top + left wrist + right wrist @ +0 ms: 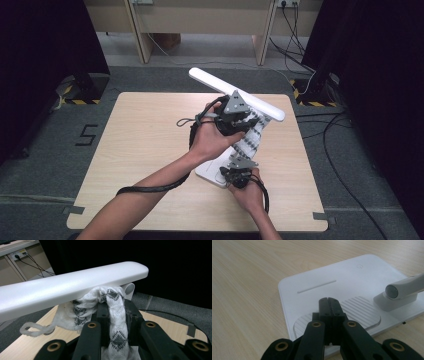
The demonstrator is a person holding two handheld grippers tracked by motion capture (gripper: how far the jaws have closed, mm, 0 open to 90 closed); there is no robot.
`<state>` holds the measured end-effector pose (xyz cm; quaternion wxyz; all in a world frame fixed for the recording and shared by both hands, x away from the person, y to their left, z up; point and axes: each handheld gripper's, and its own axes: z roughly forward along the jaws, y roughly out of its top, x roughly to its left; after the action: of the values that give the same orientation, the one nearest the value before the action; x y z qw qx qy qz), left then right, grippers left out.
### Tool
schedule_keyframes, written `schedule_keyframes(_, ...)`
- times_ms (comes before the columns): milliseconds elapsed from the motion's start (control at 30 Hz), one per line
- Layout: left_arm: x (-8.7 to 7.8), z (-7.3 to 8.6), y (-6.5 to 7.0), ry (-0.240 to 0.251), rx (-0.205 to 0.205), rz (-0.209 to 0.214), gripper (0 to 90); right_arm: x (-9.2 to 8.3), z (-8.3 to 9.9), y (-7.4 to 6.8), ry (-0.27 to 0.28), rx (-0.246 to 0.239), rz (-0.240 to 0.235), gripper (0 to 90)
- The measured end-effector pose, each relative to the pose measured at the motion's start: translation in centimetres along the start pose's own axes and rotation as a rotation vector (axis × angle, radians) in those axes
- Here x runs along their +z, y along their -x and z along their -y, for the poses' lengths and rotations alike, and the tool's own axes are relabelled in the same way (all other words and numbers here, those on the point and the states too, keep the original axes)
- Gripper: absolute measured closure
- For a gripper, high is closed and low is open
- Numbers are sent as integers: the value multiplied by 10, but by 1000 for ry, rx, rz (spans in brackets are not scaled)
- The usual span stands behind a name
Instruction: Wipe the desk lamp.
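High view: one white desk lamp (235,93) on one wooden table (145,150), right of centre. One patterned sock (117,325) wrapped on its arm, pinched by left gripper (240,120). Right gripper (329,305), jaws pressed together, over lamp base (319,287), near side.

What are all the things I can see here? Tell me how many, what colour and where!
desk lamp: one, white, on the table, its bar-shaped head up high
lamp base: one, white, flat on the table's near right part
knitted cloth: one, white with dark pattern, draped over the lamp's arm under the head
table: one, light wood, middle of the room
floor: grey carpet, around the table
left gripper: one, black, shut on the knitted cloth
right gripper: one, black, shut, over the lamp base
hands: two, each holding a gripper
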<state>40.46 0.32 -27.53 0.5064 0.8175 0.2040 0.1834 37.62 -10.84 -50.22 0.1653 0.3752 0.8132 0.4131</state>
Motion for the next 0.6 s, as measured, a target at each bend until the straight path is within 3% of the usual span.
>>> schedule_keyframes(600, 8, 6, 2, -3, 22, -5, 767, 0, 1, 0, 0, 7, 1, 900)
